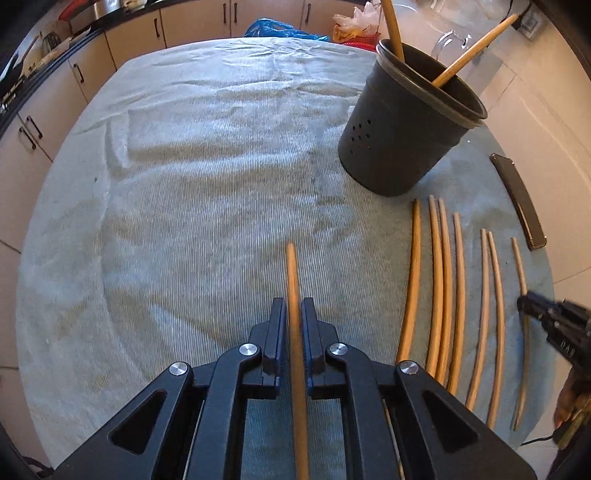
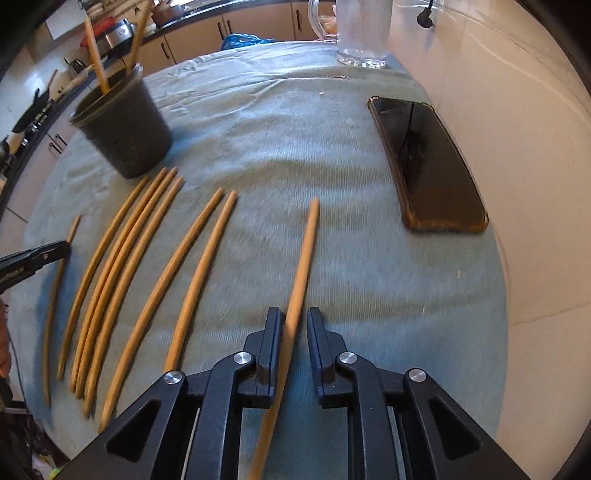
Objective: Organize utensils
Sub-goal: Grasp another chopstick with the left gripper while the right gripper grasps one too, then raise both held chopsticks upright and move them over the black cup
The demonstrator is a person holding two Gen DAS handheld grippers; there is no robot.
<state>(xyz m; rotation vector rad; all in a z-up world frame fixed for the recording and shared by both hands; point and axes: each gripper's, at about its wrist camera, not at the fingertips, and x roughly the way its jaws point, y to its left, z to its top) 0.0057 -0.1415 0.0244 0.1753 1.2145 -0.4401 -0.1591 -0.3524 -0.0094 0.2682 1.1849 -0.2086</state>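
Several wooden chopsticks (image 1: 437, 288) lie in a row on the grey-green cloth (image 1: 203, 184); they also show in the right wrist view (image 2: 122, 266). A dark perforated utensil holder (image 1: 410, 122) stands behind them with two chopsticks (image 1: 472, 51) in it; it also shows in the right wrist view (image 2: 125, 129). My left gripper (image 1: 293, 314) has one chopstick (image 1: 293, 273) between its narrowly spaced jaws, just above the cloth. My right gripper (image 2: 293, 325) straddles the rightmost chopstick (image 2: 304, 254) with a gap on the right side.
A black phone (image 2: 424, 162) lies on the cloth to the right, seen also in the left wrist view (image 1: 519, 199). A glass mug (image 2: 364, 33) stands at the far edge. Kitchen cabinets (image 1: 129, 40) lie beyond the table.
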